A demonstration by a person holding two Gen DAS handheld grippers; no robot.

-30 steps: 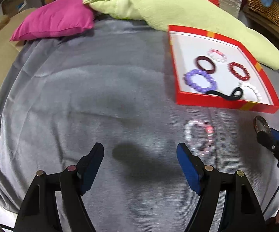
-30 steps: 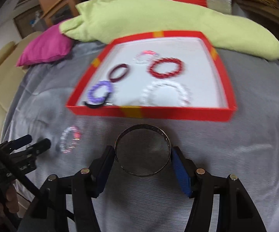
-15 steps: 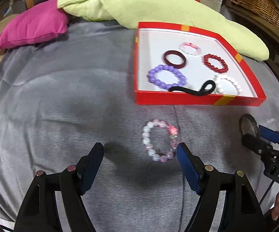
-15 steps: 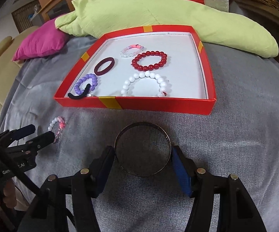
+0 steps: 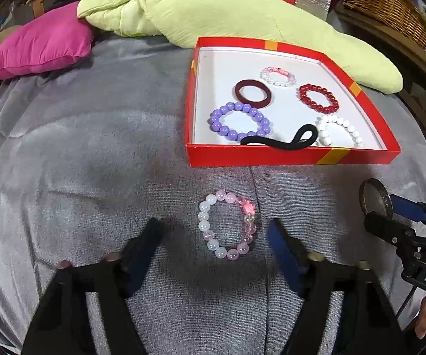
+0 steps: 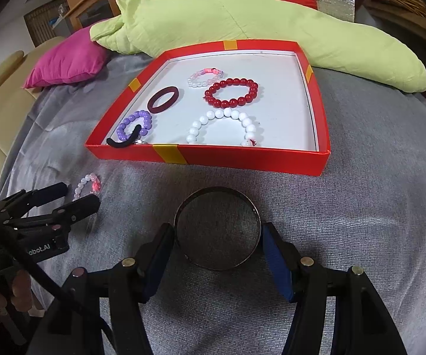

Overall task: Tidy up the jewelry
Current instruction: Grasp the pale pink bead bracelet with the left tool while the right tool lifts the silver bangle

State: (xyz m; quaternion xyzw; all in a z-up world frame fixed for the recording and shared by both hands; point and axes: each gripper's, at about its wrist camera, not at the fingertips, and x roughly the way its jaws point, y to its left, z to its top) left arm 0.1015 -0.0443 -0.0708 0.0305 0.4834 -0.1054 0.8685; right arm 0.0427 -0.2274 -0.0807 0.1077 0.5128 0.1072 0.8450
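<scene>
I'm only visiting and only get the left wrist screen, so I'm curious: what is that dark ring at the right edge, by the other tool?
Observer: A metal bangle, a full round hoop, clamped between the blue pads of the right gripper.
Operator: Is it over the red box?
Observer: No, it is short of the near wall of the red box, with grey cloth behind it.
Operator: Anything odd on the white beads?
Observer: The white bracelet has a small red knot.
</scene>
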